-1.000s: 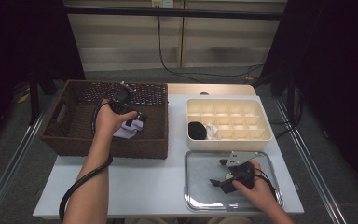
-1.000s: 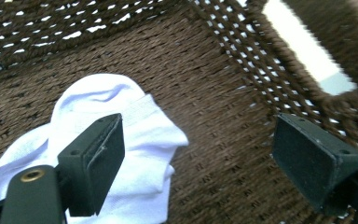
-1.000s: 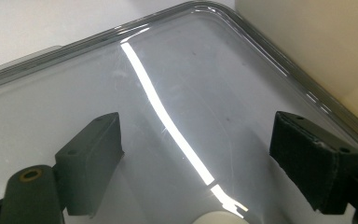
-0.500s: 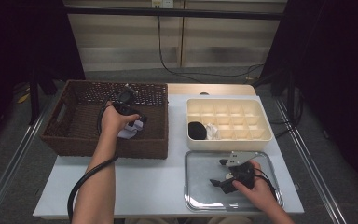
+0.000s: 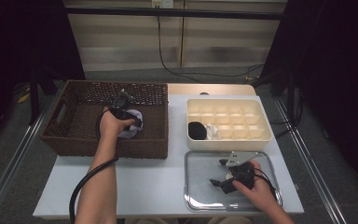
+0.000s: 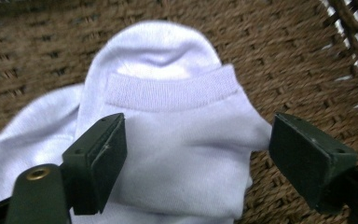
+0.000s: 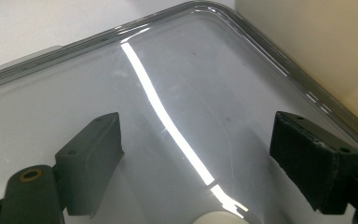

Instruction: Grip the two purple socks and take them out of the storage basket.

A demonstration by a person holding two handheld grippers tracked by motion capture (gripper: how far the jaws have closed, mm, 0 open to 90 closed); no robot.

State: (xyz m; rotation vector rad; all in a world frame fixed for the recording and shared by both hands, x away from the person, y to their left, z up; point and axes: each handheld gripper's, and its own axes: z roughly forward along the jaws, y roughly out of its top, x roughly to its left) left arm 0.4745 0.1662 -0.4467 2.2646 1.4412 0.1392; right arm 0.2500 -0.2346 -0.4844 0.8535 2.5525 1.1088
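Left gripper view: a white cotton ankle sock (image 6: 168,140) lies folded on the floor of the brown woven wicker basket (image 6: 279,56), near the basket's right wall and front edge. The left gripper (image 6: 193,154) hangs over it, jaws spread wide to either side of the sock, not closed on it. In the high view the basket (image 5: 74,140) sits at the table's left half. The right gripper (image 5: 221,179) rests over the clear shallow plastic tray (image 5: 200,200) at the front right corner, jaws parted, holding nothing. Behind the tray stands a cream plastic compartment box (image 5: 261,140), with a black rolled item (image 5: 197,130) in a front-left cell.
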